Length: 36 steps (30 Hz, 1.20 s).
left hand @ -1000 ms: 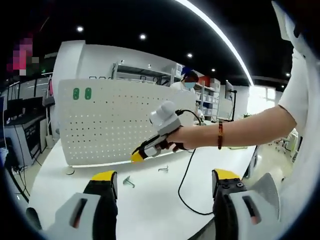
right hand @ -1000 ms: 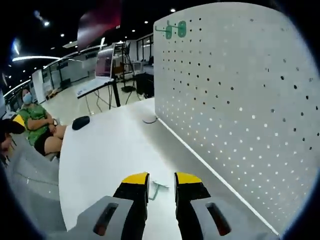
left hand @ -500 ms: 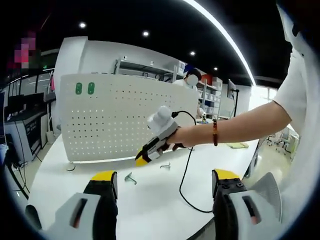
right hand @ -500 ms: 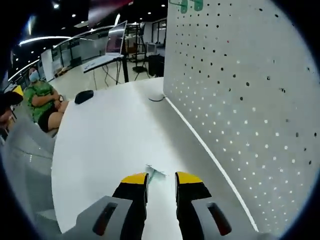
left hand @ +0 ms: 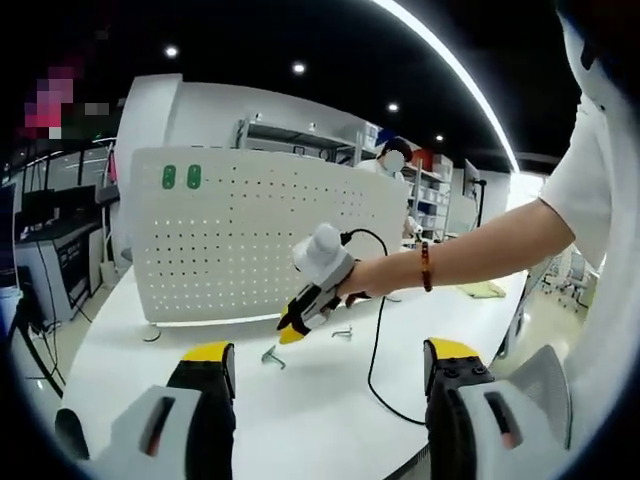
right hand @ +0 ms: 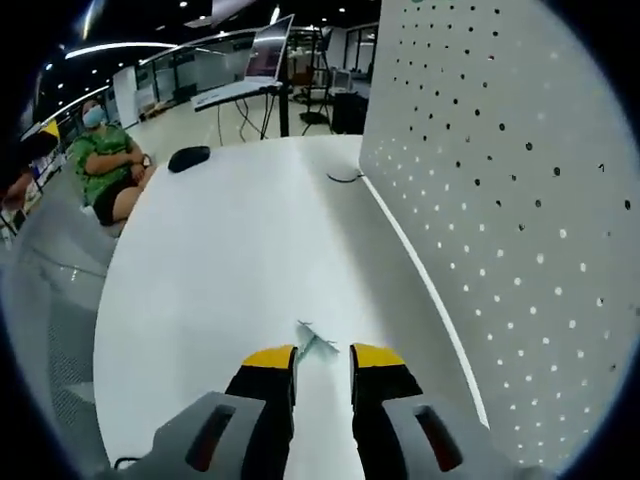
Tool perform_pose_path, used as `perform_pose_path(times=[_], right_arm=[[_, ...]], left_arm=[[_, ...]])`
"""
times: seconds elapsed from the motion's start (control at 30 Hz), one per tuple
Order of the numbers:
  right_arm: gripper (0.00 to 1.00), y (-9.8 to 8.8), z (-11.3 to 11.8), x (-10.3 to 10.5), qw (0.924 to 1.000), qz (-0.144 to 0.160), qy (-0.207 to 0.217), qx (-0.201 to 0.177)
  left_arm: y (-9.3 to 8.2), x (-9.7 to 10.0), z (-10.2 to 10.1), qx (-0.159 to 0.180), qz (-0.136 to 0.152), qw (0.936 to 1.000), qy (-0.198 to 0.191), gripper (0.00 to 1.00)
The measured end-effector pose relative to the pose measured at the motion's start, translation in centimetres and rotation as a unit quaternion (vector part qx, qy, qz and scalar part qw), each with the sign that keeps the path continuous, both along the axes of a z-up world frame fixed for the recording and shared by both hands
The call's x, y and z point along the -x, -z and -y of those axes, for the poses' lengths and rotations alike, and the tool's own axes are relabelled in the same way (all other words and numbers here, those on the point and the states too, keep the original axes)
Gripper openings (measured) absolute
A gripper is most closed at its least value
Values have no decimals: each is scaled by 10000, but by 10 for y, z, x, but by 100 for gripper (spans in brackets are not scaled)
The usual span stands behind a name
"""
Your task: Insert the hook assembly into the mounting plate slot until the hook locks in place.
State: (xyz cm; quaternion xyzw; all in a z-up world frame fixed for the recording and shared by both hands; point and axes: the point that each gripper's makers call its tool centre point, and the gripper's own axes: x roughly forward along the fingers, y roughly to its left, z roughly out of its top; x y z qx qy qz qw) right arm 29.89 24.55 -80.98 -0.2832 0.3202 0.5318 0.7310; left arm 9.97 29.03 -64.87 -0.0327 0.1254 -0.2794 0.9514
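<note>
Right gripper view: right gripper (right hand: 322,362) jaws nearly closed, nothing gripped, metal hook (right hand: 315,340) lying on white table (right hand: 220,250) just past the tips, beside pegboard (right hand: 520,180). Left gripper (left hand: 325,362) jaws wide apart, empty.

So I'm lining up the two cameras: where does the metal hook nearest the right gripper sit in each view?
Left gripper view: the hook lies on the table, lower centre, below the right gripper.
Right gripper view: hook just ahead of the yellow jaw tips.
Shared landmark: the white pegboard.
</note>
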Motion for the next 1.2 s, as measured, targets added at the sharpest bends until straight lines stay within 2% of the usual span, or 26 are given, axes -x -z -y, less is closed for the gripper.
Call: perform_pose_path(times=[0.43, 0.57, 0.9, 1.2], right_arm=[[13, 22, -2, -7, 9987, -33, -352, 364], [10, 25, -4, -10, 9986, -42, -368, 365], [10, 36, -10, -9, 9953, 73, -749, 608], [9, 40, -15, -7, 9929, 84, -1004, 629]], left_arm=[[7, -4, -4, 80, -96, 9998, -129, 78], [8, -4, -5, 96, -111, 9998, -161, 78], [10, -5, -8, 132, -153, 9996, -206, 78], [10, -6, -10, 205, -171, 9993, -267, 77]])
